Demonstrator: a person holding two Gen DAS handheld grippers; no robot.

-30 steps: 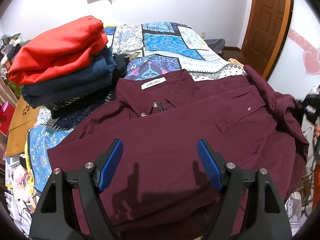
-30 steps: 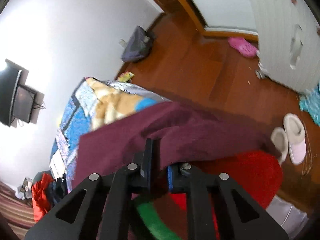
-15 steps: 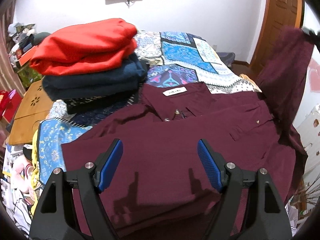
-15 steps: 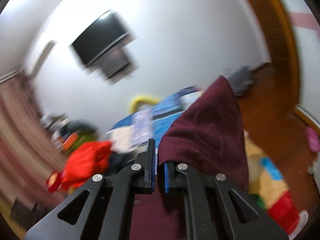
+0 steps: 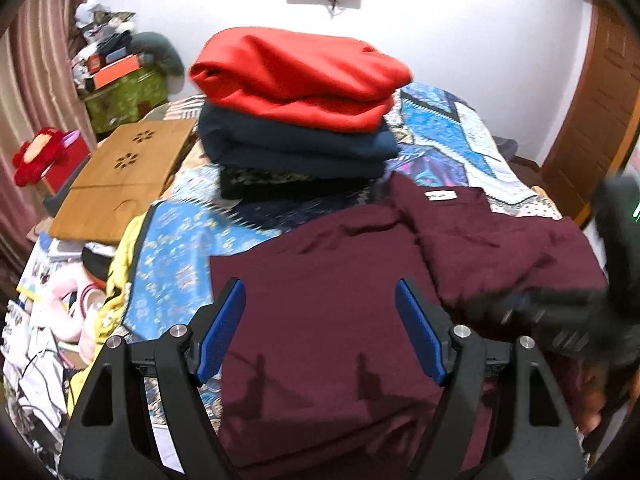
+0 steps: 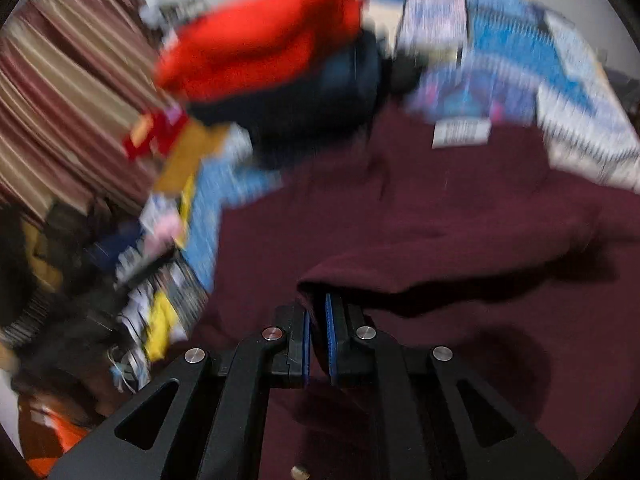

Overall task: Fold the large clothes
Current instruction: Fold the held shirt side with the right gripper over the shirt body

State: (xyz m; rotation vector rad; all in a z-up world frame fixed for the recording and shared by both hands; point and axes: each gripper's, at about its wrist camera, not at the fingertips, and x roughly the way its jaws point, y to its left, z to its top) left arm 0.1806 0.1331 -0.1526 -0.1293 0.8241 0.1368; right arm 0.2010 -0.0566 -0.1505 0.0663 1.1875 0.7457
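**Right sleeve side going over the shirt body**

Nearest us, the right gripper (image 6: 316, 336) pinches the maroon shirt (image 5: 320, 320) edge; we lay it flat before letting go. The left gripper (image 5: 320, 332) hovers wide apart, holding nothing. The shirt lies on the patterned bedspread (image 5: 440, 136), beside the folded stack (image 5: 300, 120). The right view is blurred; the shirt's near hem is cut off.

A dark maroon shirt (image 5: 332, 312) lies spread flat on the bed, collar and white neck label (image 5: 441, 195) toward the far end. Its right part is folded over onto the body, forming a rumpled second layer. One edge of that fold (image 6: 400, 276) is lifted, pinched up.
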